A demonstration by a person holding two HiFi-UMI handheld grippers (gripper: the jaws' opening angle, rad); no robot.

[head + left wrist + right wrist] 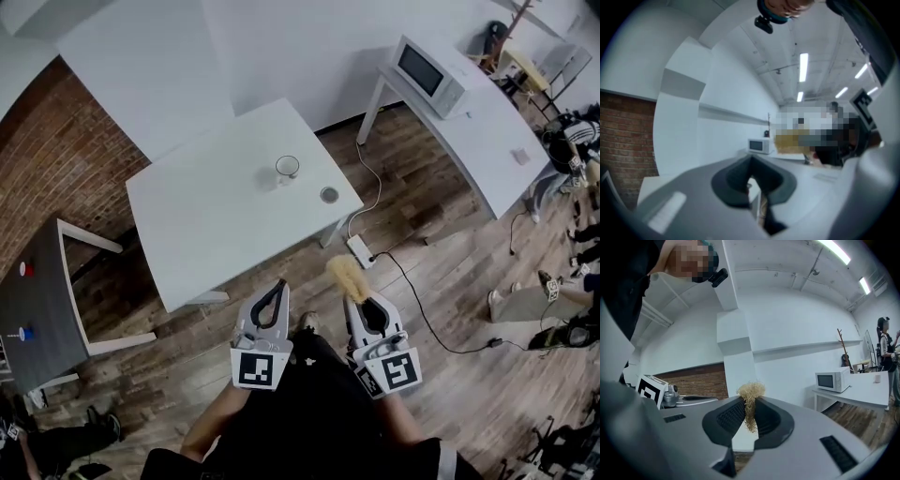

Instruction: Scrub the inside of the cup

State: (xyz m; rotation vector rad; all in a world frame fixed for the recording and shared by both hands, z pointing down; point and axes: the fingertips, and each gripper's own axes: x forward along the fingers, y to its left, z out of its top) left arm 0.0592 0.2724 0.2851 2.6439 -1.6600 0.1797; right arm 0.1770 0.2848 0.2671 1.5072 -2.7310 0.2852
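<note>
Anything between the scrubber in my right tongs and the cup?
Nothing visible blocks it. The cup stands on the white table; a small grey disc lies just right of the path from the scrubber.

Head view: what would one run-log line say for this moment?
scrubbing: not started | left gripper: shut, empty | right gripper: shut on scrubber | cup: upright on table, untouched

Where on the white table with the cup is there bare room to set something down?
The white table is bare across its left half and along the near edge. Only its right side is occupied, by the cup and a small round object.
</note>
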